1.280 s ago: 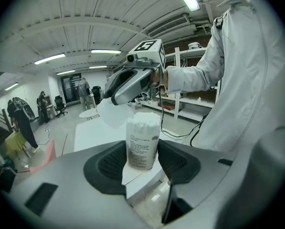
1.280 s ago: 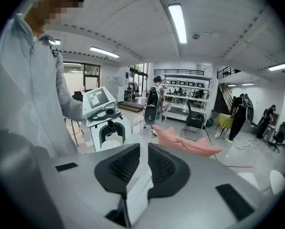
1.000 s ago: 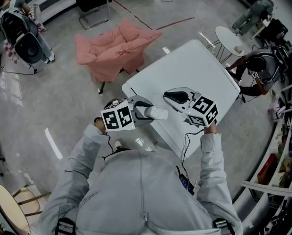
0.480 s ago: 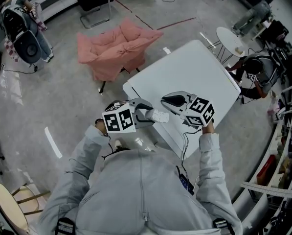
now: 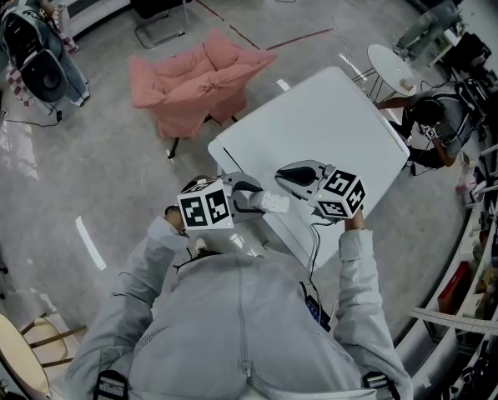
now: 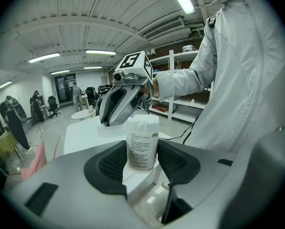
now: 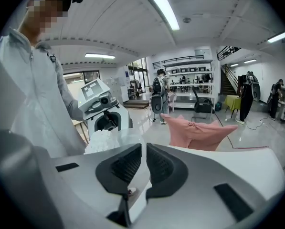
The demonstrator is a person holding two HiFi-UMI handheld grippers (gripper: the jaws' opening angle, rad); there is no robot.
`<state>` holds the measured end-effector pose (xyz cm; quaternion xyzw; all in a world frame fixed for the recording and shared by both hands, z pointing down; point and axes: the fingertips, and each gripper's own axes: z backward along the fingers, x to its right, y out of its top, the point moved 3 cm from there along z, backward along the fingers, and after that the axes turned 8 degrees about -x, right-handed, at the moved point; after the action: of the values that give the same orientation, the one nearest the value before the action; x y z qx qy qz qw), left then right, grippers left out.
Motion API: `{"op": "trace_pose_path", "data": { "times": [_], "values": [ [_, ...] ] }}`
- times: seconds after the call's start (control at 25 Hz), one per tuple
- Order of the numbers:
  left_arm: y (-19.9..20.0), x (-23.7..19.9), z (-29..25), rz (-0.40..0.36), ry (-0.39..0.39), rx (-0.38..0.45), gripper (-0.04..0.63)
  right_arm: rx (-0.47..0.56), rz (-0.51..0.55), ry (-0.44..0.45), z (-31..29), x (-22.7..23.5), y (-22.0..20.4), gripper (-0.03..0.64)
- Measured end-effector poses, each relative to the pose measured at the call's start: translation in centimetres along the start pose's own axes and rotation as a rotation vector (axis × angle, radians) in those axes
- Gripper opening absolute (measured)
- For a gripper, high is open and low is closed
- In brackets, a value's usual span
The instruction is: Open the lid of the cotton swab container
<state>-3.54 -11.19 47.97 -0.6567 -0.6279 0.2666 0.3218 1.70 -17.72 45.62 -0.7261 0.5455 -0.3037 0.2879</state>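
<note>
Nearer now, my closed right tongs [image 5: 285, 174] flank the cylindrical swab tub [image 5: 274, 200] my left tongs [image 5: 260, 198] grip at the white table [image 5: 324, 123] edge.

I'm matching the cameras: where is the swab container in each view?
Head view: centre, swab container in left hand-held gripper.
Left gripper view: centre, upright between the jaws.
Right gripper view: left of centre, behind the jaws.
Landmark: pink chair.
</note>
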Motion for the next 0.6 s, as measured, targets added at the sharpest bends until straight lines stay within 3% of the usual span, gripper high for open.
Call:
{"op": "trace_pose_path", "data": {
  "times": [0.24,0.4,0.6],
  "values": [
    [-0.1,-0.8,-0.1,0.047,0.001,-0.003,0.215,0.092,0.003,-0.074,1.0,1.0,0.5,0.062],
    [-0.4,-1.2,0.2,0.062,0.013,-0.012,0.215,0.132,-0.004,-0.110,1.7,1.1,1.0,0.183],
    [-0.3,-2.8,0.4,0.109,0.057,0.006,0.215,0.207,-0.024,-0.243,3.9,1.8,1.7,0.199]
  ]
}}
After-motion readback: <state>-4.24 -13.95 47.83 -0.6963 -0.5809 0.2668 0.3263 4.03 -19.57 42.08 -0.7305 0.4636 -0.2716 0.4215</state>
